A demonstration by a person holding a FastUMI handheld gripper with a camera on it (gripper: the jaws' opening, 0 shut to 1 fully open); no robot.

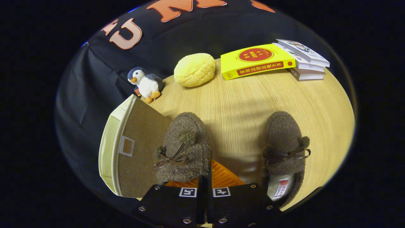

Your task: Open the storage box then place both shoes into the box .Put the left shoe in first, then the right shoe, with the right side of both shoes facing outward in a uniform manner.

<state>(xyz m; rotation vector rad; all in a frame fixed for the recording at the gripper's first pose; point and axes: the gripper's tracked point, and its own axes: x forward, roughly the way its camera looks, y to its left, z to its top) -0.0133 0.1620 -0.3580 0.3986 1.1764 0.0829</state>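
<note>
my gripper pinches left shoe heel rim, to lift | storage box beside-left, lid unopened | right shoe waits right

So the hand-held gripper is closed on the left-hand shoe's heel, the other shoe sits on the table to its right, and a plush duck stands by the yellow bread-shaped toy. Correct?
One slip: the gripper view shows a plush penguin, not a duck, beside the yellow bread-shaped toy. The rest holds: the hand-held gripper is closed on the left-hand shoe, with the other shoe on the table to its right.
</note>
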